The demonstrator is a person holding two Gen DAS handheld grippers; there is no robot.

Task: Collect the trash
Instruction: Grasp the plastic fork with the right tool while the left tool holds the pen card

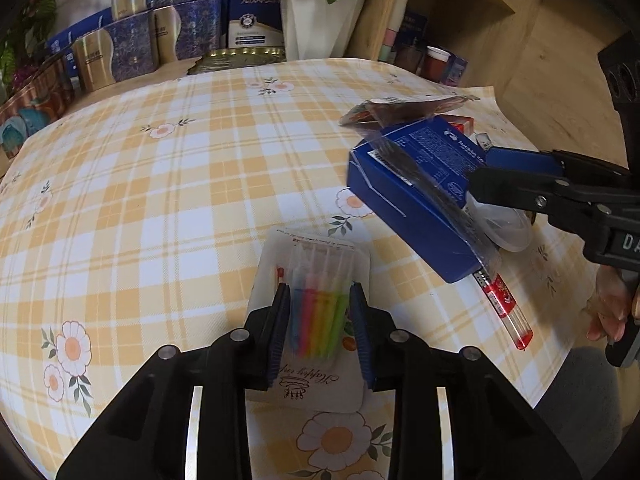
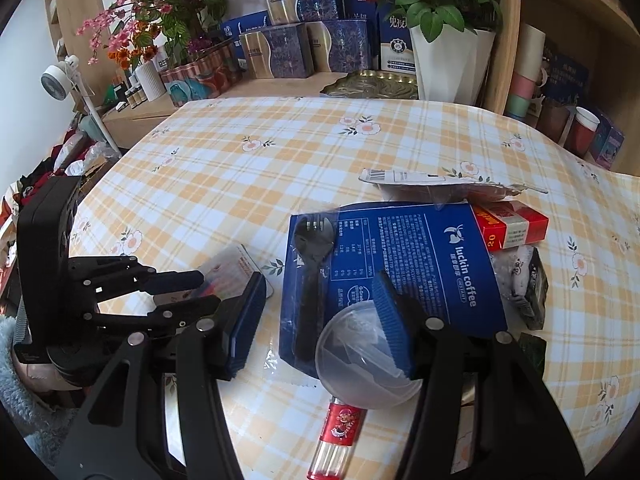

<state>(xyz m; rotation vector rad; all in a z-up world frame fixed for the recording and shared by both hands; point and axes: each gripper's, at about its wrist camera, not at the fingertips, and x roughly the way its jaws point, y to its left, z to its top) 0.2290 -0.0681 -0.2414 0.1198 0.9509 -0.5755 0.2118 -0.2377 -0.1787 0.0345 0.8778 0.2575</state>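
My left gripper [image 1: 320,300] is shut on a clear blister pack of coloured candles [image 1: 316,312], which lies on the checked tablecloth [image 1: 160,200]; the pack also shows in the right wrist view [image 2: 230,266]. My right gripper [image 2: 320,312] is open over a trash pile: a blue Luckin coffee box [image 2: 420,248], a wrapped black plastic spork [image 2: 312,256] on it, a clear plastic lid [image 2: 360,364] and a red tube [image 2: 336,436]. Its right finger rests on the box. The box [image 1: 408,184] and tube [image 1: 506,304] show in the left wrist view.
A red cigarette pack [image 2: 514,224], a flat foil wrapper [image 2: 440,184] and a dark crumpled packet [image 2: 524,284] lie beside the box. Gift boxes [image 2: 288,48], a white flower pot [image 2: 448,60] and a gold tray [image 2: 372,84] stand at the table's back. Cups [image 2: 584,128] sit on the right shelf.
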